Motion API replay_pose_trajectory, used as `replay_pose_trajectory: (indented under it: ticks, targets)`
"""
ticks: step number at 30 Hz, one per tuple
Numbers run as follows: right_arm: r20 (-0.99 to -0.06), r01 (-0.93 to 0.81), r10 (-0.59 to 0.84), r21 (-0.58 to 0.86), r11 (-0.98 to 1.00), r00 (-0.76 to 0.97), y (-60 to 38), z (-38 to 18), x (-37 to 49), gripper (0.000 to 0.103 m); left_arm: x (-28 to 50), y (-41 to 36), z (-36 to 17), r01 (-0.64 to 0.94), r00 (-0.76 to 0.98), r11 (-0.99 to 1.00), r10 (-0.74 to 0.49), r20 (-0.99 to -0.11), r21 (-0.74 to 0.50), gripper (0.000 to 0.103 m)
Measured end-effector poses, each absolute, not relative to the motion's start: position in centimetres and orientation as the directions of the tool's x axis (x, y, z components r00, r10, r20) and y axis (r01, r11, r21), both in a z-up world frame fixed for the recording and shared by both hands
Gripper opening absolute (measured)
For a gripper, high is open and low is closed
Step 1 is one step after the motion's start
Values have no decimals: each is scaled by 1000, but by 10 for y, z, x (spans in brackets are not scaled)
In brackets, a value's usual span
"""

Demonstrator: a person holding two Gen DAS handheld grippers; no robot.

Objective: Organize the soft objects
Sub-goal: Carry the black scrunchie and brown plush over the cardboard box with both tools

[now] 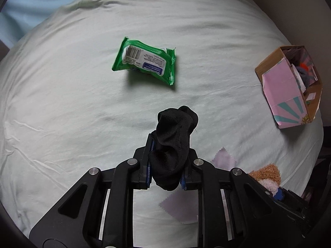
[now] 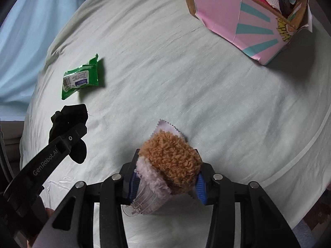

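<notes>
Left gripper [image 1: 168, 161] pinching sock [image 1: 173, 142], right gripper [image 2: 167, 177] pinching plush [image 2: 171, 161]: loose overhang may snag box [image 2: 238, 18] rim.

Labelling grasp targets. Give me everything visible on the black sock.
The black sock is plain, thin knit fabric, bunched and folded over itself with no visible pattern. The left tool is shut on its middle, holding it above the pale green sheet. One rounded end sticks up past the fingertips; the other droops below them. In the right wrist view it hangs clear of the sheet, nearer than the green packet.
</notes>
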State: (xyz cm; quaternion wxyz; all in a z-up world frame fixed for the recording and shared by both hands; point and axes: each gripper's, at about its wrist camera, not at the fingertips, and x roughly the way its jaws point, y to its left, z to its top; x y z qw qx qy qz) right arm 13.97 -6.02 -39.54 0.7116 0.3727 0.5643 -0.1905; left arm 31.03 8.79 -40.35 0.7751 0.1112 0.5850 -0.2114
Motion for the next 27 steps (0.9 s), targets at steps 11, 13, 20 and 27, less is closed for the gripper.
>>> replay_pose_trajectory:
  ticks: [11,13,20,27]
  targets:
    - [-895,580,108,368,726,432,-76,-284,132,41,260,96,-275,441,359,895,-247,-900,-69,17]
    - [-885,561,93,368,742,457,-86,-264,130,41,256,91,-253,437,380,896,-259,-888,-74,17]
    - [-833,495,51,375,783,551,-131,-196,123,41,241,59,-195,434,441,898,-282,-852,-73,17]
    - [-798,436,66,395,809,600,-204,-164,125,41,226,-6,-167,408,485,911,-275,-830,-64,17]
